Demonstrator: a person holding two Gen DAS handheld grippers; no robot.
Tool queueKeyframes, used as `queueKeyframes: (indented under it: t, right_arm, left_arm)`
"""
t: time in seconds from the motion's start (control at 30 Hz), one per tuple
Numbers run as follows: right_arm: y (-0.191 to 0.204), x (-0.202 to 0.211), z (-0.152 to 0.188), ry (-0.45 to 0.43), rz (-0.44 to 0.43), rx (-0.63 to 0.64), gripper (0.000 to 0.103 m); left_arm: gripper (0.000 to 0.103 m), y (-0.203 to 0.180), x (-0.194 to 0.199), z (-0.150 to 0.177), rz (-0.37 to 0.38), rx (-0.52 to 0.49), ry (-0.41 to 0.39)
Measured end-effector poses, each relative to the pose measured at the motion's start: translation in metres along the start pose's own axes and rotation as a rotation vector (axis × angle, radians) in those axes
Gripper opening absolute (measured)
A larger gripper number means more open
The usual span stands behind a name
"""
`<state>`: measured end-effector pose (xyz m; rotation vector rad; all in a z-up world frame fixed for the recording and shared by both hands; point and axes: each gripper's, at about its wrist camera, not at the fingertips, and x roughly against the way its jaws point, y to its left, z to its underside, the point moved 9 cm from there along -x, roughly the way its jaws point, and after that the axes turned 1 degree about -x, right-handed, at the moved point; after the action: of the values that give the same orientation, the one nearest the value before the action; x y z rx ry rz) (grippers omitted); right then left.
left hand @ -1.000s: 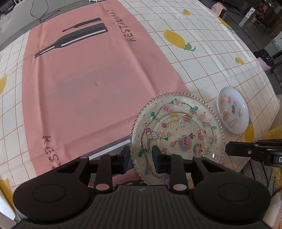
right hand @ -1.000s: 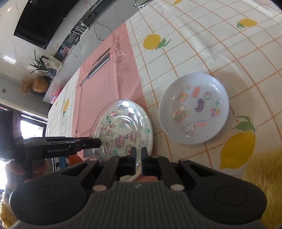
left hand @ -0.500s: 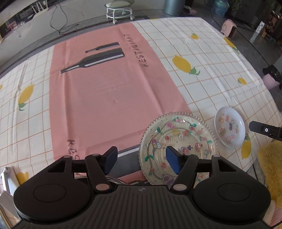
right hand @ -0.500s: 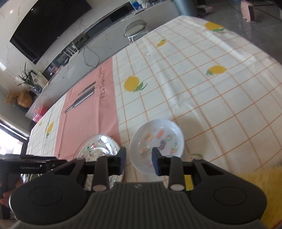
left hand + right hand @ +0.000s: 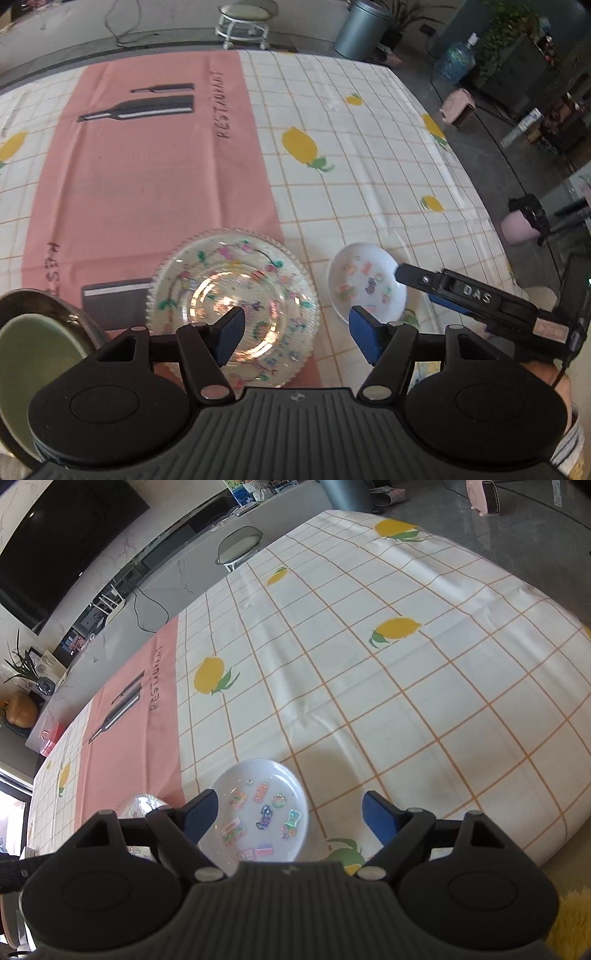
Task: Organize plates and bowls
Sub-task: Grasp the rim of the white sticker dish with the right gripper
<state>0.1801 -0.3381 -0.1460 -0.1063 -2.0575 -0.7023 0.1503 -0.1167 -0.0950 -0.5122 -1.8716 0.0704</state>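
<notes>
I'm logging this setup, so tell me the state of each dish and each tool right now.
Glass plate: flat on the pink runner, not held.
White dish: upright on the checked cloth, not held.
Green bowl: nested in a dark dish, table edge.
Left tool: open, empty.
Right tool: jaws just opened, empty.

Two wrist fisheyes look steeply down over a lemon-print tablecloth [image 5: 406, 701].

The left wrist view faces the pink runner [image 5: 147, 177] and glass plate [image 5: 232, 295] at close range; the right wrist view sits just above the white dish [image 5: 258, 812]. Both views share dish, plate and runner.
</notes>
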Motion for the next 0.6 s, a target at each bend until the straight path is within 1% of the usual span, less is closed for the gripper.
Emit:
queueKeyframes:
  t: [0.03, 0.07, 0.1, 0.17, 0.2, 0.23, 0.3, 0.37, 0.4, 0.47, 0.5, 0.53, 0.57, 0.6]
  right_arm:
    - [-0.001, -0.002, 0.000, 0.003, -0.007, -0.003, 0.081]
    - [-0.005, -0.004, 0.000, 0.009, -0.017, -0.023, 0.074]
    - [-0.010, -0.006, 0.000, 0.017, -0.029, -0.059, 0.067]
    - [-0.019, -0.008, 0.000, 0.031, -0.048, -0.119, 0.060]
    - [-0.021, -0.009, 0.001, 0.039, -0.058, -0.137, 0.054]
    - [-0.020, -0.009, 0.001, 0.042, -0.077, -0.139, 0.051]
    - [-0.016, -0.012, 0.004, 0.066, -0.105, -0.131, 0.035]
    - [-0.015, -0.014, 0.005, 0.073, -0.091, -0.123, 0.025]
    - [-0.014, -0.015, 0.005, 0.071, -0.081, -0.119, 0.022]
    - [-0.014, -0.016, 0.005, 0.066, -0.079, -0.117, 0.014]
    - [-0.014, -0.017, 0.005, 0.066, -0.079, -0.118, 0.010]
    - [-0.014, -0.017, 0.006, 0.064, -0.079, -0.115, 0.008]
    - [-0.014, -0.017, 0.006, 0.062, -0.080, -0.113, 0.002]
    - [-0.014, -0.016, 0.006, 0.059, -0.084, -0.112, 0.002]
  left_arm:
    - [0.070, -0.006, -0.006, 0.002, 0.019, -0.006, 0.016]
    - [0.068, -0.010, -0.011, 0.002, 0.031, -0.006, 0.025]
    - [0.067, -0.014, -0.015, 0.002, 0.044, -0.001, 0.029]
    - [0.067, -0.020, -0.021, 0.000, 0.070, 0.009, 0.024]
    - [0.067, -0.023, -0.024, -0.001, 0.084, 0.015, 0.016]
    - [0.066, -0.025, -0.027, -0.002, 0.095, 0.023, 0.014]
    - [0.062, -0.027, -0.034, -0.003, 0.113, 0.043, 0.022]
    - [0.054, -0.029, -0.044, -0.004, 0.120, 0.058, 0.029]
    - [0.052, -0.029, -0.048, -0.004, 0.120, 0.064, 0.032]
    - [0.043, -0.030, -0.054, -0.003, 0.128, 0.080, 0.038]
    - [0.042, -0.031, -0.057, -0.003, 0.138, 0.083, 0.040]
    - [0.038, -0.033, -0.060, -0.003, 0.142, 0.079, 0.040]
    - [0.034, -0.033, -0.062, -0.003, 0.140, 0.072, 0.040]
    - [0.033, -0.034, -0.064, -0.003, 0.133, 0.067, 0.043]
